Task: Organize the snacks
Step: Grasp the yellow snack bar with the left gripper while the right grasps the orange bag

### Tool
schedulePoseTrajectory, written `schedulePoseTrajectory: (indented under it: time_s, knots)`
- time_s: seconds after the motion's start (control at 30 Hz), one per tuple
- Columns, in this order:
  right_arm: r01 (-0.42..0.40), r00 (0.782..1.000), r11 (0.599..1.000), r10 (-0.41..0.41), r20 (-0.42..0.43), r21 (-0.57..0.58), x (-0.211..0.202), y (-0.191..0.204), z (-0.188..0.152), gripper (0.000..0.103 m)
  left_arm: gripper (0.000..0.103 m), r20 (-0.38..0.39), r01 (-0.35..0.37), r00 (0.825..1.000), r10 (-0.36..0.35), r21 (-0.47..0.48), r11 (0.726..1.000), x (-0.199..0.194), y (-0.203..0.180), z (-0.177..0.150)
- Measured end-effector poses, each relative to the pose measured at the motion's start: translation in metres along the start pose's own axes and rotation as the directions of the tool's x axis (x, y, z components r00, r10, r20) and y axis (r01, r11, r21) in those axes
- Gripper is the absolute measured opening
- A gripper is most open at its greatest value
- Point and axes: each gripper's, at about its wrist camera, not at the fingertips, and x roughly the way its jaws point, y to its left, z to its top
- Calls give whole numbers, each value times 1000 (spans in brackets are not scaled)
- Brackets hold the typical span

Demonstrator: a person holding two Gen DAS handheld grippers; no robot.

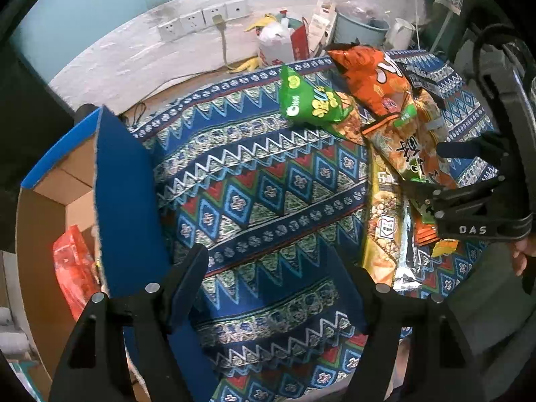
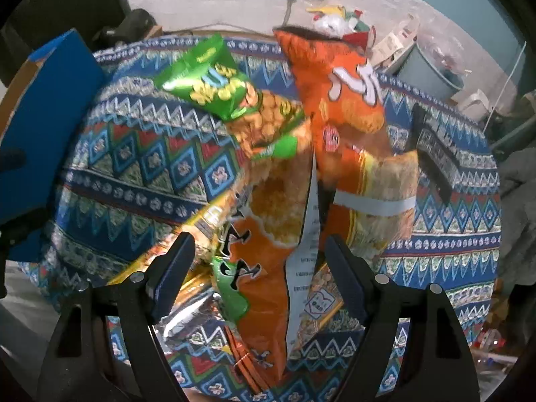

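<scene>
A heap of snack bags lies on the patterned tablecloth (image 1: 261, 184): a green bag (image 1: 308, 100) (image 2: 207, 80), a large orange bag (image 1: 375, 77) (image 2: 341, 93), an orange-and-green bag with black characters (image 1: 412, 147) (image 2: 261, 241) and a gold nut pack (image 1: 382, 221) (image 2: 318, 305). My right gripper (image 2: 258, 251) (image 1: 432, 167) stands open just over the orange-and-green bag, its fingers straddling it without pressing. My left gripper (image 1: 268, 284) is open over bare cloth beside a blue cardboard box (image 1: 127, 194) (image 2: 43, 100). A red bag (image 1: 75, 268) lies in the box.
A black pack (image 2: 435, 154) lies at the heap's right. Behind the table are wall sockets (image 1: 204, 20) with a cable, a white plastic bag (image 1: 274, 43) and a grey bucket (image 1: 358, 30). A person's hand (image 1: 524, 251) shows at the right edge.
</scene>
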Motion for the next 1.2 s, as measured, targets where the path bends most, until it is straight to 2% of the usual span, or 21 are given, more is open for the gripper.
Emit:
schedulePoseTrajectory:
  time_s: [0.17,0.2,0.23,0.27,0.37,0.4,0.47,0.7,1.0,1.2]
  knots:
    - [-7,1000,1000,7,-20,4,11,-4,-4,80,75,-2,5,1000,-5,16,1000,7,-11,8]
    - [-12,1000,1000,12,-23,5,13,-5,-4,76,75,-5,10,1000,-10,17,1000,8,-13,10]
    - [-21,999,1000,21,-23,5,14,-6,-5,67,75,-7,14,1000,-13,17,1000,10,-15,12]
    - [-27,999,1000,27,-20,6,15,-7,-6,66,75,-10,17,1000,-17,17,1000,12,-18,14]
    - [-31,999,1000,31,12,-1,7,-11,-8,37,75,-13,21,1000,-21,26,999,16,-26,20]
    - [-45,999,999,45,24,7,1,-12,-8,35,75,-14,22,1000,-22,31,999,18,-30,22]
    - [-76,995,997,74,63,24,-11,-18,-9,35,75,-19,28,999,-27,38,999,21,-36,25]
    - [-93,988,994,84,132,58,-39,-41,-19,35,76,-46,64,997,-61,66,996,38,-65,36]
    - [-89,988,982,65,141,168,-43,-90,-43,35,76,-103,72,993,-61,110,991,65,-98,46]
    - [-89,989,971,59,138,223,-38,-110,-48,35,76,-141,44,990,-21,163,986,87,-117,49]
